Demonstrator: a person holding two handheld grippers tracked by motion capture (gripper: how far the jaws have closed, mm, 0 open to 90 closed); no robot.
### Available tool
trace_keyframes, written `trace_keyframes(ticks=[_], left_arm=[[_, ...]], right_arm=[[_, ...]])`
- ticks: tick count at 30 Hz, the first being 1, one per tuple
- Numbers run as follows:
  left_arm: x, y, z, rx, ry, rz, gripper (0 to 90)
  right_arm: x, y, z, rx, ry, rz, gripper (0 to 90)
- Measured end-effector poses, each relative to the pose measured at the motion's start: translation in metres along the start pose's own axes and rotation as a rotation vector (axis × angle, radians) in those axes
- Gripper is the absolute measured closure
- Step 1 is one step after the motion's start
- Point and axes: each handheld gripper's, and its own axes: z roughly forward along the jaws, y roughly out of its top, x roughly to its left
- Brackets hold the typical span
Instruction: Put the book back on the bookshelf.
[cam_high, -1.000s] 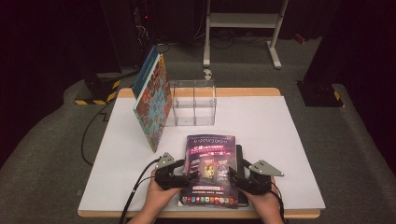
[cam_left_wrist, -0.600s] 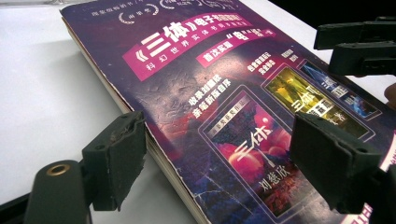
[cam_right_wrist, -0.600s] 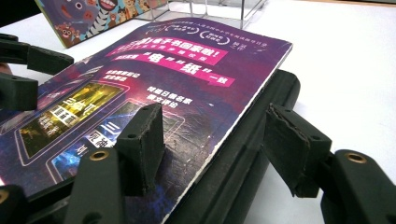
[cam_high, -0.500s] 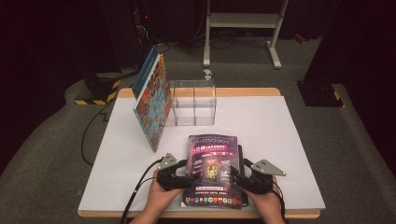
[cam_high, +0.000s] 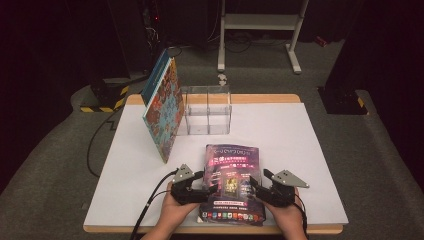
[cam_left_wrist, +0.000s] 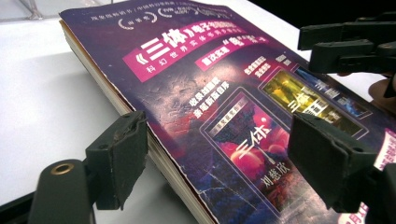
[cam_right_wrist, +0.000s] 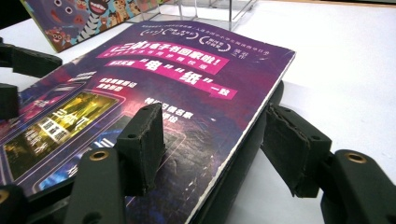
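A purple paperback book (cam_high: 230, 175) lies near the front edge of the white table (cam_high: 300, 150), its near end slightly raised between my hands. My left gripper (cam_high: 207, 182) holds its left edge. In the left gripper view, my left gripper (cam_left_wrist: 217, 149) has one jaw against the page edge and the other on the cover of the book (cam_left_wrist: 210, 93). My right gripper (cam_high: 255, 185) holds the opposite edge. In the right gripper view, my right gripper (cam_right_wrist: 212, 140) has one jaw on the cover of the book (cam_right_wrist: 177, 70) and the other against its dark underside.
A colourful picture book (cam_high: 165, 110) stands tilted against a clear acrylic holder (cam_high: 207, 110) at the back left of the table. Bare white tabletop spreads to the right. A white stand (cam_high: 260, 25) is on the floor behind. Cables trail off the front edge.
The purple book has shifted slightly to the right between the two grippers. Both hands stay at its sides.
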Motion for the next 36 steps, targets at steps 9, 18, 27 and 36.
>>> trace_keyframes(ticks=[9, 18, 27, 36], left_arm=[[-0.010, 0.000, 0.001, -0.003, -0.022, 0.024, 21.3], [-0.012, -0.003, 0.002, -0.028, 0.015, 0.082, 23.9], [-0.007, -0.005, 0.003, -0.025, 0.033, 0.062, 20.9], [-0.004, -0.006, 0.003, -0.018, 0.027, 0.036, 19.1]], right_arm=[[-0.003, 0.000, -0.001, 0.001, -0.004, 0.015, 37.3], [-0.006, -0.001, 0.000, 0.011, -0.001, 0.034, 35.2], [-0.007, -0.001, -0.001, 0.022, 0.018, 0.069, 31.9], [-0.007, -0.006, -0.002, 0.045, 0.039, 0.098, 25.5]])
